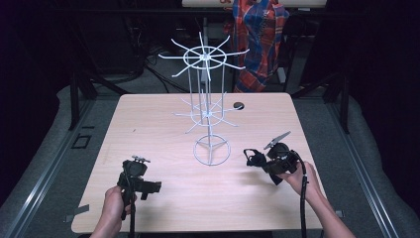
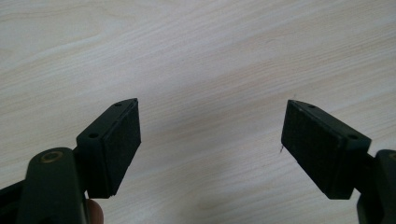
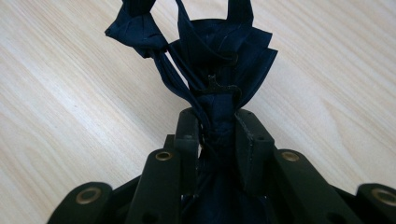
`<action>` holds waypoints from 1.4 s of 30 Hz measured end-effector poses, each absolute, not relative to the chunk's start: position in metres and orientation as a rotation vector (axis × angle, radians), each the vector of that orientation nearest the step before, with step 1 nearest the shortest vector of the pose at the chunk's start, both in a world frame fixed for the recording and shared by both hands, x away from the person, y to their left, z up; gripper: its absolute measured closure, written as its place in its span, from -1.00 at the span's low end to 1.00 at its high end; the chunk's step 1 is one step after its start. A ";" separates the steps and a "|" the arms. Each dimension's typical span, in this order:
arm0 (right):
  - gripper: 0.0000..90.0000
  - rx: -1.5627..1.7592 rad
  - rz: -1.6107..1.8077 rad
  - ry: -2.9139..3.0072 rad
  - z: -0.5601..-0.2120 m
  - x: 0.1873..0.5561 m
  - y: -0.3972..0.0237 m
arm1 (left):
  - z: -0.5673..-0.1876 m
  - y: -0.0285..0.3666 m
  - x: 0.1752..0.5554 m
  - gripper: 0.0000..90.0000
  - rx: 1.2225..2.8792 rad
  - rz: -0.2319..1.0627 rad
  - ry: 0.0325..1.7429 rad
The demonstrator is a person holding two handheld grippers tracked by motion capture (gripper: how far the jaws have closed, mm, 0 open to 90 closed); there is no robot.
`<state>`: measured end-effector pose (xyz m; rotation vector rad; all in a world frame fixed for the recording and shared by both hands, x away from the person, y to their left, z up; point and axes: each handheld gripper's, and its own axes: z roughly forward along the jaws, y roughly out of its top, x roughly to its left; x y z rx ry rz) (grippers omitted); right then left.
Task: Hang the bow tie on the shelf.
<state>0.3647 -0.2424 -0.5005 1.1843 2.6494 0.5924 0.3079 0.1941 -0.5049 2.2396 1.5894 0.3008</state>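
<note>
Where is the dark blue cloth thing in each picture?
High view: the dark blue cloth sits right of the middle, pinched by the right gripper beside the wire rack's base ring.
Left gripper view: not in it; bare table between open jaws.
Right gripper view: centre, the cloth rises from the shut jaws.
Shared landmark: the pale wooden table.

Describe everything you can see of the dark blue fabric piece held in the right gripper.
The dark blue fabric piece looks like thin, soft cloth, bunched into folds and pleats, with narrow straps or loops running off it; one strap ends in a knotted lump. The right gripper is shut on its gathered end, fingers pressing from both sides. In the high view it hangs out of the gripper just above the wooden table, right of the white wire rack.
</note>
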 end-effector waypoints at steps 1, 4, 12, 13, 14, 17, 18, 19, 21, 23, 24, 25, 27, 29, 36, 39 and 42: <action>0.62 1.187 0.608 2.649 -0.499 0.365 -0.242 | -0.505 0.194 0.308 -0.56 2.239 0.301 1.589; 0.61 1.197 0.648 2.636 -0.497 0.364 -0.242 | -0.505 0.194 0.308 -0.56 2.239 0.300 1.590; 0.61 1.173 0.670 2.620 -0.489 0.363 -0.240 | -0.506 0.194 0.308 -0.56 2.242 0.296 1.589; 0.61 1.179 0.680 2.614 -0.489 0.362 -0.239 | -0.505 0.194 0.308 -0.55 2.245 0.297 1.587; 0.61 1.170 0.680 2.611 -0.487 0.362 -0.239 | -0.505 0.194 0.308 -0.56 2.245 0.297 1.586; 0.61 1.161 0.704 2.606 -0.485 0.361 -0.237 | -0.505 0.194 0.308 -0.56 2.245 0.299 1.587; 0.61 1.156 0.697 2.605 -0.484 0.360 -0.237 | -0.505 0.194 0.308 -0.56 2.245 0.299 1.586; 0.61 1.154 0.699 2.605 -0.483 0.360 -0.236 | -0.505 0.194 0.308 -0.56 2.246 0.297 1.585; 0.61 1.154 0.704 2.596 -0.482 0.359 -0.236 | -0.505 0.194 0.308 -0.56 2.246 0.298 1.583; 0.61 1.151 0.720 2.586 -0.482 0.359 -0.235 | -0.505 0.194 0.308 -0.56 2.244 0.297 1.583; 0.61 1.153 0.723 2.587 -0.482 0.359 -0.235 | -0.505 0.194 0.308 -0.56 2.244 0.299 1.583; 0.61 1.153 0.710 2.590 -0.480 0.359 -0.234 | -0.505 0.194 0.308 -0.56 2.242 0.299 1.583; 0.61 1.145 0.711 2.583 -0.479 0.360 -0.234 | -0.505 0.194 0.307 -0.56 2.240 0.304 1.584; 0.61 1.144 0.721 2.574 -0.478 0.360 -0.233 | -0.505 0.194 0.307 -0.56 2.242 0.301 1.583; 0.61 1.131 0.765 2.537 -0.473 0.361 -0.231 | -0.505 0.193 0.307 -0.56 2.242 0.299 1.583; 0.61 1.127 0.778 2.523 -0.471 0.362 -0.231 | -0.505 0.193 0.307 -0.56 2.240 0.300 1.584; 0.61 1.131 0.805 2.500 -0.468 0.361 -0.230 | -0.505 0.193 0.308 -0.56 2.243 0.298 1.581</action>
